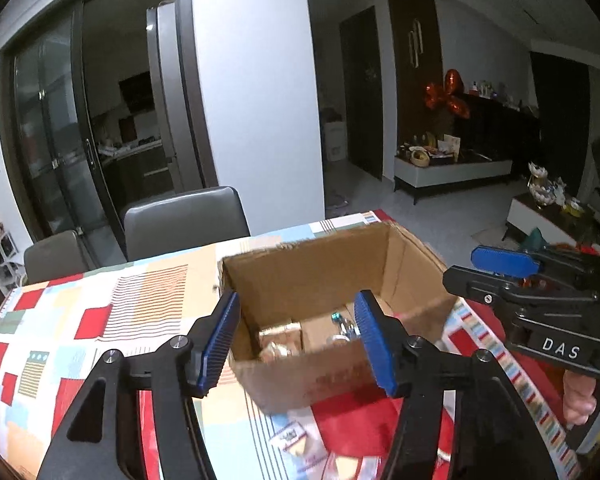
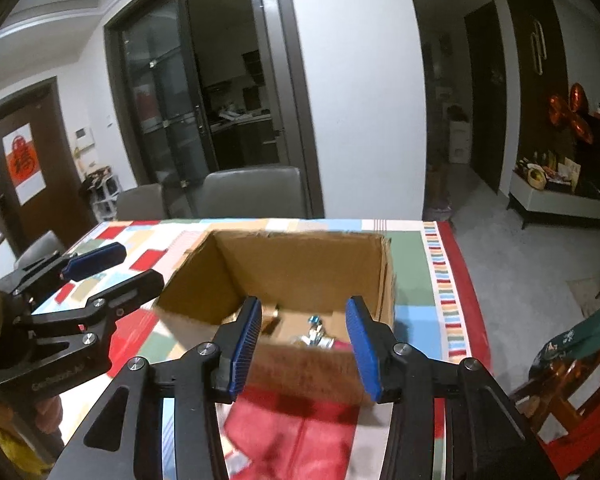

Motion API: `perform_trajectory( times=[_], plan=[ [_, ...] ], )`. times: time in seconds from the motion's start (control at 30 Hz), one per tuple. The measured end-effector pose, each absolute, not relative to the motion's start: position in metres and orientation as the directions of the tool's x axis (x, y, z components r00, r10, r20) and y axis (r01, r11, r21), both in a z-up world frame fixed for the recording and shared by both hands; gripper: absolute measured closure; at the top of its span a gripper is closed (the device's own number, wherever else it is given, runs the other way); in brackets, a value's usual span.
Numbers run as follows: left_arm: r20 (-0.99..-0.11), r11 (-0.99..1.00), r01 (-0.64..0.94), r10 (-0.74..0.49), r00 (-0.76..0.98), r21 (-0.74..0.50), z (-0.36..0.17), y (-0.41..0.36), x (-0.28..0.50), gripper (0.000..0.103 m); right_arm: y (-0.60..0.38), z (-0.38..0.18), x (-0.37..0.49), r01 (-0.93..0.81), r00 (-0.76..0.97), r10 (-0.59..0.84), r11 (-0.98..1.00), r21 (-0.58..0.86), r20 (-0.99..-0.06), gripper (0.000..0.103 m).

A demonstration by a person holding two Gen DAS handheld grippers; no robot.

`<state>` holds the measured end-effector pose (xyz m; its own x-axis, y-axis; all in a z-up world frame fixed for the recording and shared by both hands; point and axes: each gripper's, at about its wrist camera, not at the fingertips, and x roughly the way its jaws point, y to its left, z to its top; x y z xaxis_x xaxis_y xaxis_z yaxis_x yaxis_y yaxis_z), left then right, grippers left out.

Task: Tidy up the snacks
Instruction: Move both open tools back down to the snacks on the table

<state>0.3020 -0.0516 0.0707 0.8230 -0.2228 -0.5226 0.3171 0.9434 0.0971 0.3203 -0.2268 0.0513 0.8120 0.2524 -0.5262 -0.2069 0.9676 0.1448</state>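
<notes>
An open cardboard box (image 1: 324, 272) (image 2: 300, 268) stands on a patchwork tablecloth. Several snack packs lie on its floor, among them a gold pack (image 1: 280, 340) and shiny wrapped ones (image 2: 316, 334). My left gripper (image 1: 296, 344) is open and empty, held above the box's near wall. My right gripper (image 2: 304, 346) is open and empty, also above the near wall. Each gripper shows in the other's view, the right gripper (image 1: 500, 268) at the right, the left gripper (image 2: 112, 268) at the left. More snack packets (image 1: 296, 440) lie on the cloth in front of the box.
The table (image 2: 416, 264) with its colourful cloth ends just right of the box. Grey chairs (image 1: 184, 220) stand at its far side. A wooden stool with a green cloth (image 2: 572, 360) sits low at the right. Behind are glass doors and a white pillar.
</notes>
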Motion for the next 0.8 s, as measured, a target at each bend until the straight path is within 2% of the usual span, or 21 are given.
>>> perform_trajectory(
  times=[0.07,0.1,0.13,0.5,0.8],
  plan=[
    [-0.518,0.941,0.323,-0.228,0.824,0.100,0.069,-0.052,0.290,0.043,-0.227,0.048,0.309,-0.216,0.811,0.257,0.966,0.139,-0.525,0.055],
    [-0.518,0.940,0.327,-0.231,0.823,0.101,0.067,-0.052,0.282,0.042,-0.226,0.046,0.302,-0.223,0.808,0.262,0.965,0.138,-0.528,0.047],
    [-0.517,0.937,0.334,-0.236,0.823,0.103,0.065,-0.052,0.274,0.042,-0.226,0.044,0.298,-0.225,0.807,0.263,0.965,0.136,-0.530,0.045],
    [-0.558,0.931,0.343,-0.222,0.799,0.121,0.030,-0.048,0.225,0.041,-0.216,0.009,0.251,-0.285,0.753,0.275,0.955,0.081,-0.598,0.045],
    [-0.649,0.928,0.359,-0.212,0.731,0.102,-0.017,-0.048,0.207,0.041,-0.204,-0.034,0.235,-0.362,0.658,0.279,0.932,0.031,-0.699,0.045]
  ],
)
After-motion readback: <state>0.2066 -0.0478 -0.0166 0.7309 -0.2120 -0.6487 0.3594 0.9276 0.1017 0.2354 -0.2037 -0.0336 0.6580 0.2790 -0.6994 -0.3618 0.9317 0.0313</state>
